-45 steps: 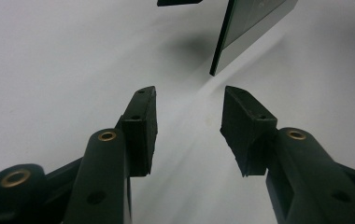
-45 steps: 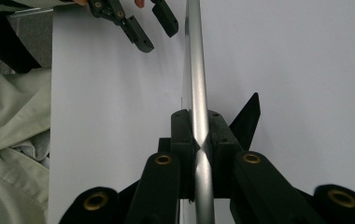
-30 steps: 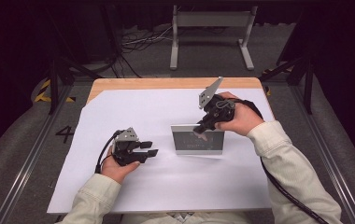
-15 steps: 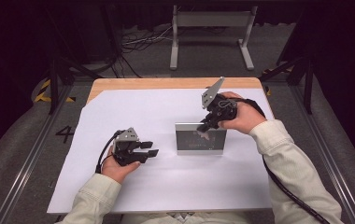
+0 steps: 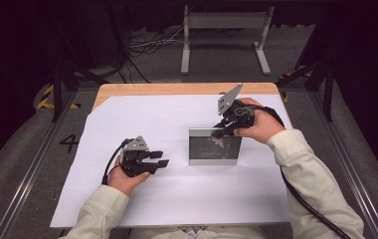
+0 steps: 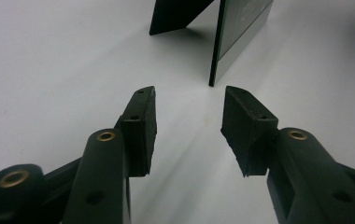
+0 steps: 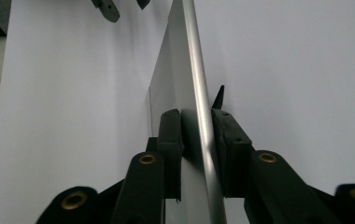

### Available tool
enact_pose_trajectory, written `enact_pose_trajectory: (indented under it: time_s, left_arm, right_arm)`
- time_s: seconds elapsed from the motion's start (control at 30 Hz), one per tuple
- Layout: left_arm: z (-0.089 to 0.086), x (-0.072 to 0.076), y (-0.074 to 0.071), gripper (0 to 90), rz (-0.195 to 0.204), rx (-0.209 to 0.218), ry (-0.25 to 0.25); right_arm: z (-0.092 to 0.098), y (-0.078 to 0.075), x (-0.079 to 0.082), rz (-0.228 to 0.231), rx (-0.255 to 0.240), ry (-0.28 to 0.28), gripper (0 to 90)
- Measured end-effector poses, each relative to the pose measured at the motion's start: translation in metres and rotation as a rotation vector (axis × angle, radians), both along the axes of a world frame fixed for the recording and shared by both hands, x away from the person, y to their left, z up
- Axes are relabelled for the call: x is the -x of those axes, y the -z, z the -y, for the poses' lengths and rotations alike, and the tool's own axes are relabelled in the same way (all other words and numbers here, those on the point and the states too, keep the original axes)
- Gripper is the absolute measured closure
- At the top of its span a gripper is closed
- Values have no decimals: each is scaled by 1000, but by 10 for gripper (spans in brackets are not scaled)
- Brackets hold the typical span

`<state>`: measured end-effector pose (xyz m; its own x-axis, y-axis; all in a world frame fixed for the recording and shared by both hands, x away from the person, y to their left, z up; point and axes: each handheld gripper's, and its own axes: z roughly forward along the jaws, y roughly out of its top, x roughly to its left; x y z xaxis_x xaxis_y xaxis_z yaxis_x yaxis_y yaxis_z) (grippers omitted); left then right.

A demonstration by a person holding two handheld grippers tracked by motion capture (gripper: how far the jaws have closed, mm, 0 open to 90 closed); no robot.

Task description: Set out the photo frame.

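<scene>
A silver-edged picture frame (image 5: 214, 149) with a dark face stands near the middle of the white sheet (image 5: 142, 119). My right gripper (image 5: 220, 130) comes down on its top right edge and is shut on it. In the right gripper view the thin silver frame (image 7: 192, 70) runs between the two pads of the right gripper (image 7: 198, 140). My left gripper (image 5: 159, 158) rests to the frame's left, open with nothing between its jaws. In the left gripper view, beyond the left gripper (image 6: 189, 126), the frame (image 6: 241, 28) shows edge-on, its dark back stand (image 6: 175, 14) propped behind it.
The white sheet covers most of a wooden table (image 5: 177, 88). A grey metal stand (image 5: 225, 25) and cables lie on the floor beyond the far edge. Metal rails run along both sides of the table.
My right gripper has shifted slightly right with the frame, which now stands more upright. The left gripper has stayed in place, still open.
</scene>
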<state>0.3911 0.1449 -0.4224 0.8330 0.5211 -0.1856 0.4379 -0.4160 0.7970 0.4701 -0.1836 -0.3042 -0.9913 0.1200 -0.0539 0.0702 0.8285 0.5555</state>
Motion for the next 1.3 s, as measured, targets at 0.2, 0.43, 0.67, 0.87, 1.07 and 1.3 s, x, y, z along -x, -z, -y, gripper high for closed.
enact_pose_trajectory:
  time_s: [0.2, 0.43, 0.67, 0.87, 1.07, 1.3]
  left_arm:
    - [0, -1, 0, 553, 7, -3, 5]
    - [-1, -1, -1, 513, 8, 4, -15]
    - [2, -2, -2, 504, 29, -7, -4]
    - [2, -2, -4, 503, 40, -6, -7]
    - [1, -1, -6, 502, 45, 0, -16]
    - [-2, -1, -7, 500, 57, 8, -25]
  right_arm:
    - [4, -5, 5, 27, -62, 42, 508]
    - [15, -12, 13, 68, -143, 89, 473]
    - [31, -19, 23, 96, -168, 129, 444]
    - [49, -21, 33, 115, -193, 175, 424]
    - [66, -26, 42, 125, -217, 209, 404]
    - [83, -29, 50, 127, -241, 249, 381]
